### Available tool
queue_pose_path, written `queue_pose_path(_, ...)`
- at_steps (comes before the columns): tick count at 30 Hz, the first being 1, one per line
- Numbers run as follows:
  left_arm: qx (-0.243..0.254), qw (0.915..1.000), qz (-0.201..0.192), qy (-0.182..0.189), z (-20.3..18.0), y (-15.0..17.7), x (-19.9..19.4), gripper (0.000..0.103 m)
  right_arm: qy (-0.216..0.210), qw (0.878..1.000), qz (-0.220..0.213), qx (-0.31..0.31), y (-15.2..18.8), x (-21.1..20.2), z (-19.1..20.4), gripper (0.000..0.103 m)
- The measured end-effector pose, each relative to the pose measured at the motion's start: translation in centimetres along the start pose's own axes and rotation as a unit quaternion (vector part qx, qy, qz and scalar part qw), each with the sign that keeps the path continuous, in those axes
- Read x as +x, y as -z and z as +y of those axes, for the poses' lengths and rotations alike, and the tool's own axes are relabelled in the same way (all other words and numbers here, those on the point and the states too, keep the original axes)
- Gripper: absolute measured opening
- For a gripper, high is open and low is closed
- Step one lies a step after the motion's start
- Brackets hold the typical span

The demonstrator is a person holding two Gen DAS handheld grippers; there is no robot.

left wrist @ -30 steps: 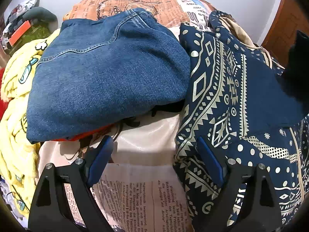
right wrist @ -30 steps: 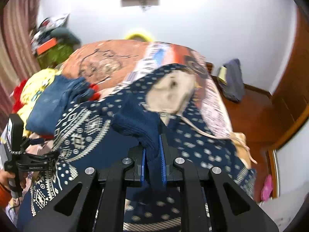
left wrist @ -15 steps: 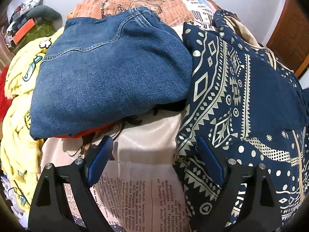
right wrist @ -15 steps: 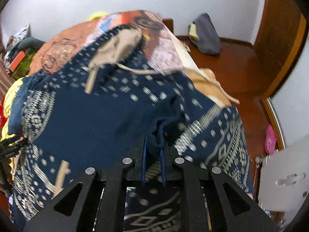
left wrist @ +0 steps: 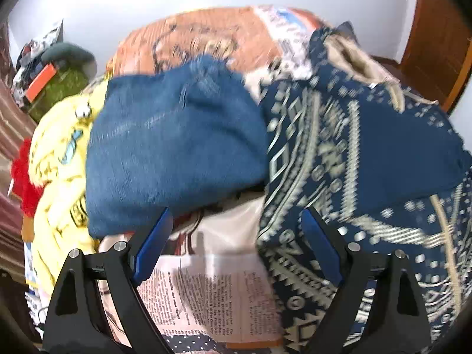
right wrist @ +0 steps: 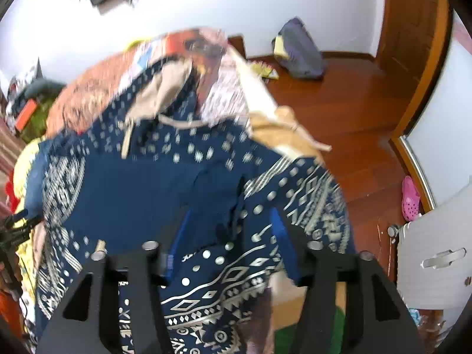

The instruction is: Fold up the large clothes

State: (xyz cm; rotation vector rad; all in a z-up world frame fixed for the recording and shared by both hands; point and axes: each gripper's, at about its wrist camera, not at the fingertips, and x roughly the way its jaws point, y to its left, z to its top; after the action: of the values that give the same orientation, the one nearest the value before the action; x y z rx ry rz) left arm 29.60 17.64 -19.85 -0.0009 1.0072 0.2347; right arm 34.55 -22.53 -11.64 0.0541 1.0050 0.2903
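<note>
A navy hoodie with cream geometric print [right wrist: 141, 194] lies spread on the bed, its cream-lined hood [right wrist: 165, 91] at the far end. It fills the right of the left wrist view [left wrist: 383, 153]. My right gripper [right wrist: 230, 224] is open just above a small raised fold of the navy cloth. My left gripper [left wrist: 236, 236] is open and empty over the bedsheet, between the hoodie's edge and folded blue jeans [left wrist: 174, 150].
The bed has a newspaper-print sheet [left wrist: 206, 289]. A yellow garment [left wrist: 56, 159] and something red [left wrist: 23, 183] lie left of the jeans. Right of the bed are wooden floor [right wrist: 348, 112], a grey bag [right wrist: 298, 50] and a white cabinet [right wrist: 436, 253].
My right gripper has opened and let go of the navy cloth, which has dropped onto the hoodie. My left gripper has tilted up and back a little.
</note>
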Motion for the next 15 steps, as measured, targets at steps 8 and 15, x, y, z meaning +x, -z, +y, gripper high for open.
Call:
queue_pose_path(8, 0.018, 0.997, -0.059, 0.046, -3.7, -3.0, -4.3, 0.089, -0.033, 0.994, -0.017, 0.105, -0.1, -1.6, -5.3, 0.069)
queue_pose_path(15, 0.037, 0.993, -0.063, 0.093, -8.0, -3.7, -4.3, 0.089, -0.085, 0.962, 0.051, 0.253, 4.7, 3.1, -11.1, 0.069)
